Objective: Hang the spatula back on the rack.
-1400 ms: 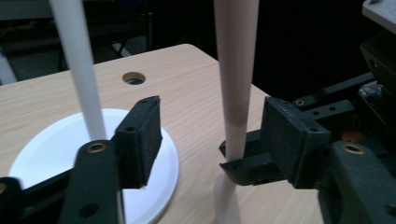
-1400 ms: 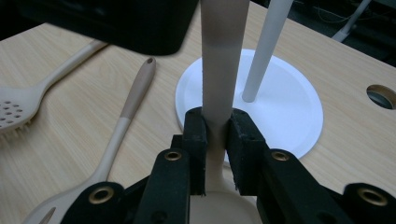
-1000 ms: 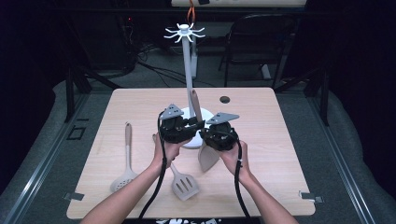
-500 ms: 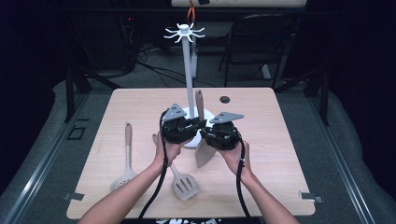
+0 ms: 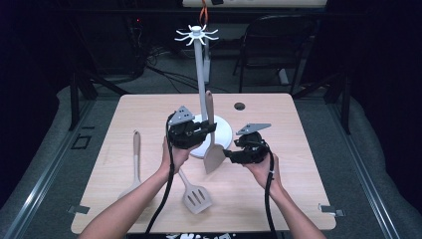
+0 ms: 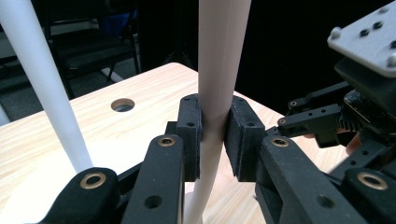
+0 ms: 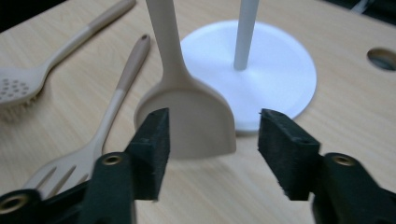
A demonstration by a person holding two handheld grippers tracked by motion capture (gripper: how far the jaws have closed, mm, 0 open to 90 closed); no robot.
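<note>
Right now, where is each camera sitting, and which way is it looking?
High view: above the person's side, looking forward and down at the table; both forearms, left gripper, right gripper.
Left gripper view: rides the left gripper, looking along jaws clamped on the spatula handle.
Right gripper view: rides the right gripper, jaws just opening, spatula blade beyond.
Shared: spatula, white stand.

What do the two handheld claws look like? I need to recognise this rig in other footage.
Both the left claw and right claw are black, angular bodies with linked arms on brass-coloured pivots and flat, blocky black pads. Each carries a grey three-cornered plate with small screws on top and trails a black cable. The forearms are bare, no sleeves.
</note>
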